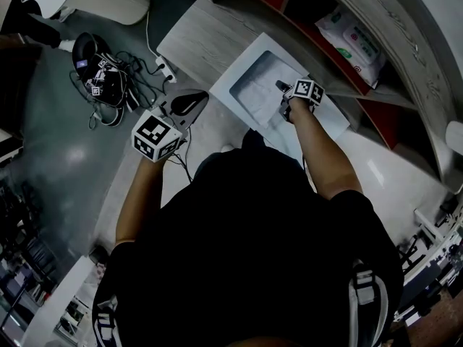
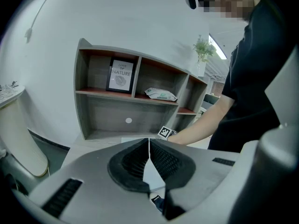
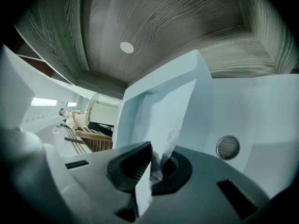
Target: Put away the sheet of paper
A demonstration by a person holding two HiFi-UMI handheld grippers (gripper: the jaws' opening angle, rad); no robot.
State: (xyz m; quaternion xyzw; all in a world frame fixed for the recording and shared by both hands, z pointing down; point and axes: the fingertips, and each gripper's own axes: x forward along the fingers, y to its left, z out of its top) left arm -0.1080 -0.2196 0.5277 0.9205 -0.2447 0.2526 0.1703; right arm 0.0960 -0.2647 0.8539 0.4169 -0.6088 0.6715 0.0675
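Observation:
The sheet of paper (image 1: pixel 255 85) is white and creased. It lies on a white flat panel (image 1: pixel 325 121) in front of the wooden shelf unit. My right gripper (image 1: pixel 283 87) is shut on its near edge. In the right gripper view the sheet of paper (image 3: pixel 159 106) rises folded from between the black pads, where the right gripper (image 3: pixel 150 164) pinches it. My left gripper (image 1: pixel 194 101) hangs to the left of the sheet and apart from it. The left gripper (image 2: pixel 149 146) has its tips touching and nothing between them. The right gripper's marker cube (image 2: pixel 164 132) shows beyond it.
A grey wooden shelf unit (image 2: pixel 135 101) stands behind the sheet, holding a framed print (image 2: pixel 121 75) and a pack of wipes (image 1: pixel 354 38). A round metal grommet (image 3: pixel 228 147) sits in the white surface. Cables and gear (image 1: pixel 108 78) lie on the floor at left.

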